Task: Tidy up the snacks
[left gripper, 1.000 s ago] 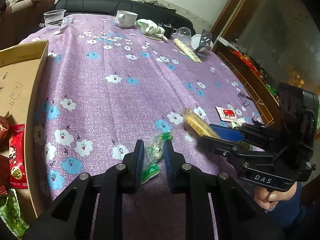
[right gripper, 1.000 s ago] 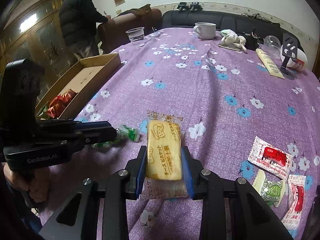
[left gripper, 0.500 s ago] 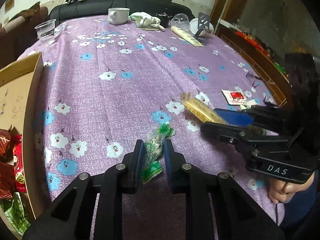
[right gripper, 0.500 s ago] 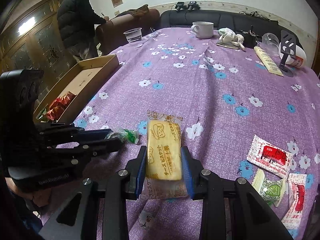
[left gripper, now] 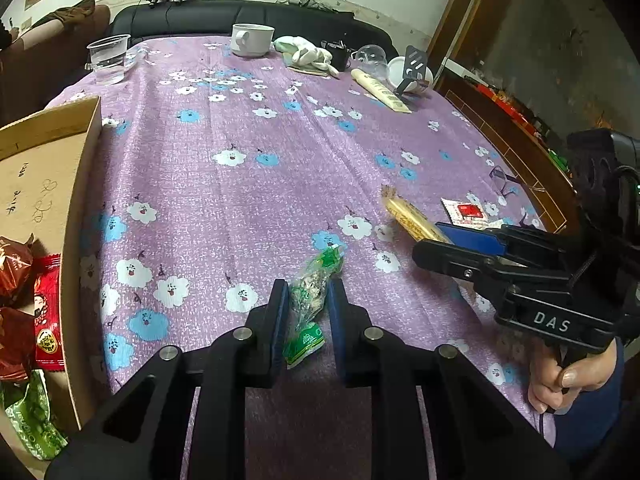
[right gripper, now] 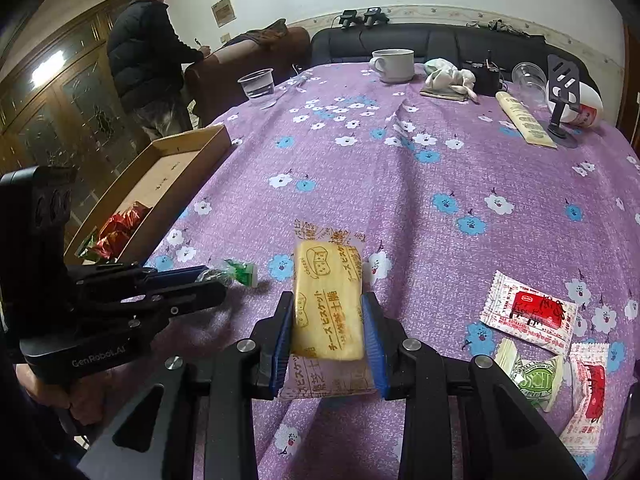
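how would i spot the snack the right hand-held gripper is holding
On the purple flowered tablecloth, find the right hand-held gripper. Between its blue pads is the cheese biscuit pack: flat, yellow, brown lettering, unlike the red-and-white sachet nearby.

Little changed over the second. The left gripper (left gripper: 307, 312), clamped on the green snack packet (left gripper: 310, 300), tipped slightly, so the far end of the table and the cardboard box (left gripper: 60, 184) sat differently in its view. Seen from the right wrist, it edged a little toward the cheese biscuit pack (right gripper: 326, 300).
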Demonstrator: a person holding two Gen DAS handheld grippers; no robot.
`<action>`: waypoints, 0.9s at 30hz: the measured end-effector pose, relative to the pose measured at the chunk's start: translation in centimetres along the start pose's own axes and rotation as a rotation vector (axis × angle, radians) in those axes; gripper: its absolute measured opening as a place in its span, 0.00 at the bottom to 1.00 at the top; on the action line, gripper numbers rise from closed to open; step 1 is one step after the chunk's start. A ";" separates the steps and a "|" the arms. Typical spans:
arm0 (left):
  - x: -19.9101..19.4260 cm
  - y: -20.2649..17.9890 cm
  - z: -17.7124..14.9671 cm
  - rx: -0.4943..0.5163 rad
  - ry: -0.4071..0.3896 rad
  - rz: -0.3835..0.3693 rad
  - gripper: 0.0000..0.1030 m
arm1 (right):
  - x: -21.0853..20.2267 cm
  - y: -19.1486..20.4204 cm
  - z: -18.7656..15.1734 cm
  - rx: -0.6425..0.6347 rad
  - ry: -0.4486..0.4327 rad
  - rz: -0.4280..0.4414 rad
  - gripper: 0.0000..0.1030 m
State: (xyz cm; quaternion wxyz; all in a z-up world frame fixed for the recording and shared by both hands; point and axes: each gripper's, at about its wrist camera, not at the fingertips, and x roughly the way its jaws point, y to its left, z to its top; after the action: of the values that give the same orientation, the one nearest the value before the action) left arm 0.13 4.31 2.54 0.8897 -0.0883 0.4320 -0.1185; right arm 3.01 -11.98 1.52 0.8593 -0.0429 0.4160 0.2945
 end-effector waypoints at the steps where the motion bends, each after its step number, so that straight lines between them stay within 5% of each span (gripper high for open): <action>1: -0.1 0.0 0.0 -0.002 -0.003 -0.002 0.16 | 0.0 0.0 0.0 0.002 -0.001 -0.001 0.33; 27: -3.2 0.3 0.3 -0.029 -0.059 -0.040 0.16 | -0.8 -1.3 0.3 0.083 -0.029 0.031 0.33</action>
State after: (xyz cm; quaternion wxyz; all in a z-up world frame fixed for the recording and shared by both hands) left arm -1.50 5.59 5.07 0.8981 -0.1129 0.4055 -0.1273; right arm 3.58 -13.30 2.07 0.8615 0.0037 0.4163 0.2908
